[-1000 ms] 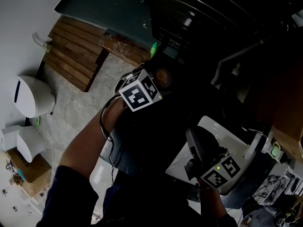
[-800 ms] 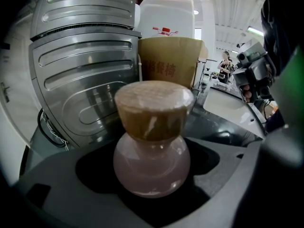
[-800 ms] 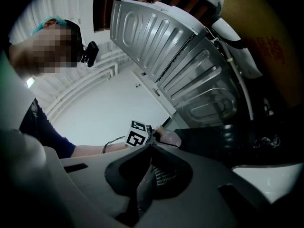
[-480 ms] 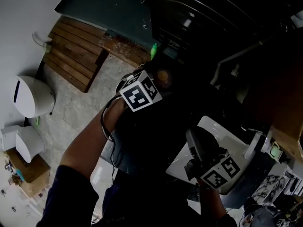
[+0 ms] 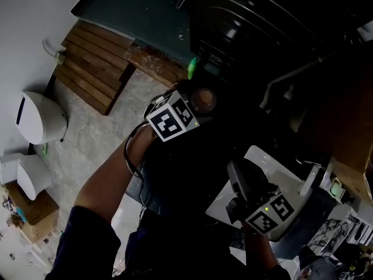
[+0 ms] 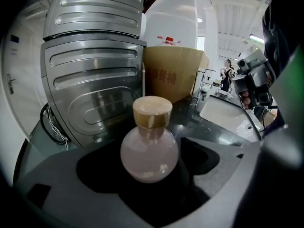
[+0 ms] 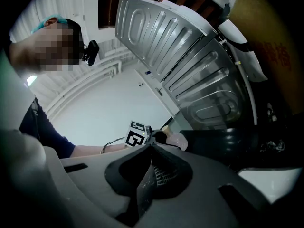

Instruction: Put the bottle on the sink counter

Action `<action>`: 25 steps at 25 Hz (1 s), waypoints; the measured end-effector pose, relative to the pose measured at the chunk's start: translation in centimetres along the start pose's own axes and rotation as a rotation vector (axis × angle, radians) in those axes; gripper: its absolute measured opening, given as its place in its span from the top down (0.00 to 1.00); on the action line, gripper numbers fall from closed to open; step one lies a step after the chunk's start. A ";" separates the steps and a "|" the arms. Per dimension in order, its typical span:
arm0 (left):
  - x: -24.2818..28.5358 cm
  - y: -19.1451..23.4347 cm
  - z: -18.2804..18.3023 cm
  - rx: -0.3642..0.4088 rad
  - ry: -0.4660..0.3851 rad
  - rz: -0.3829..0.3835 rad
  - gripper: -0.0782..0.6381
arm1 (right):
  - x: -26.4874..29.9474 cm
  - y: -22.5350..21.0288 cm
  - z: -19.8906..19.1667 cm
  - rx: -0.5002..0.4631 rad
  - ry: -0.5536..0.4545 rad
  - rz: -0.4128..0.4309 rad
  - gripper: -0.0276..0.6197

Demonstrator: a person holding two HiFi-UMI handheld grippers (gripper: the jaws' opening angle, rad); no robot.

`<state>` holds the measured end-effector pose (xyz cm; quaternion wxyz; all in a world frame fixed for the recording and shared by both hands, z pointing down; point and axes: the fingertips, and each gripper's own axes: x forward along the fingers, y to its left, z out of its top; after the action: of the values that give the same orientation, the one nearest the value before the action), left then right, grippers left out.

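**Supervisor:** Report task status.

**Operator:** I read the left gripper as closed on the bottle. This is a round-bodied bottle with a pale, cork-like cap, standing upright between the jaws, and both jaws bear on its sides. The right gripper has its jaws pressed together with nothing between them. It hangs over the white sink basin and plays no part in the grip.

**Supervisor:** Position of the bottle relative to the target?

**Operator:** It is over the dark, glossy sink counter, with the basin off to its right and a ribbed metal panel and a brown paper bag behind it. In the head view I see only the cap, just beyond the left gripper's marker cube. The rest is too dark to read. No view shows the bottle's base, so I cannot tell whether it is touching the counter or held just above it.

**Supervisor:** Done and outstanding?

**Operator:** In my judgement the carry is essentially complete, since the bottle is at the placement area. Three steps are left:
1. Confirm that the base is seated flat.
2. Open the left jaws.
3. Back the left gripper straight off, keeping it clear of the round body so the bottle is not tipped.
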<state>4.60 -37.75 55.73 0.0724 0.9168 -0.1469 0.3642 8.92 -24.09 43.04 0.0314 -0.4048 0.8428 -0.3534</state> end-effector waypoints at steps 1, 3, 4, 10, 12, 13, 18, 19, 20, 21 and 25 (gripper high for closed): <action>-0.3 -0.1 0.0 -0.005 -0.003 0.003 0.33 | 0.0 0.2 0.1 -0.004 -0.002 0.002 0.92; -0.9 -0.3 0.1 -0.014 -0.017 0.012 0.33 | 0.0 0.7 0.4 -0.010 -0.006 0.005 0.92; -1.3 -0.4 0.2 -0.021 -0.025 0.017 0.33 | 0.0 1.0 0.6 -0.014 -0.009 0.008 0.92; -4.3 -1.3 0.1 -0.085 -0.061 0.050 0.36 | 0.0 2.9 1.7 -0.046 -0.026 0.021 0.92; -5.4 -1.9 0.5 -0.097 -0.092 0.063 0.41 | -0.1 3.5 1.9 -0.055 -0.030 0.024 0.92; -5.9 -2.2 0.7 -0.099 -0.104 0.069 0.43 | -0.1 3.8 2.0 -0.061 -0.032 0.026 0.92; -8.5 -3.5 1.2 -0.120 -0.173 0.112 0.55 | -0.2 5.3 2.4 -0.089 -0.039 0.034 0.92; -9.0 -3.8 1.2 -0.128 -0.188 0.121 0.59 | -0.2 5.6 2.5 -0.095 -0.041 0.036 0.92; -9.5 -4.2 1.3 -0.135 -0.202 0.129 0.61 | -0.2 5.9 2.6 -0.101 -0.043 0.038 0.92; -10.0 -4.5 1.3 -0.143 -0.215 0.136 0.63 | -0.3 6.1 2.7 -0.107 -0.045 0.040 0.92; -12.2 -5.3 1.5 -0.178 -0.271 0.170 0.72 | -0.3 7.4 3.2 -0.133 -0.056 0.044 0.92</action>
<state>-1.18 -30.48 46.06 0.1015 0.9318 -0.2640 0.2274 5.39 -22.58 35.95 0.0356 -0.3970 0.8718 -0.2846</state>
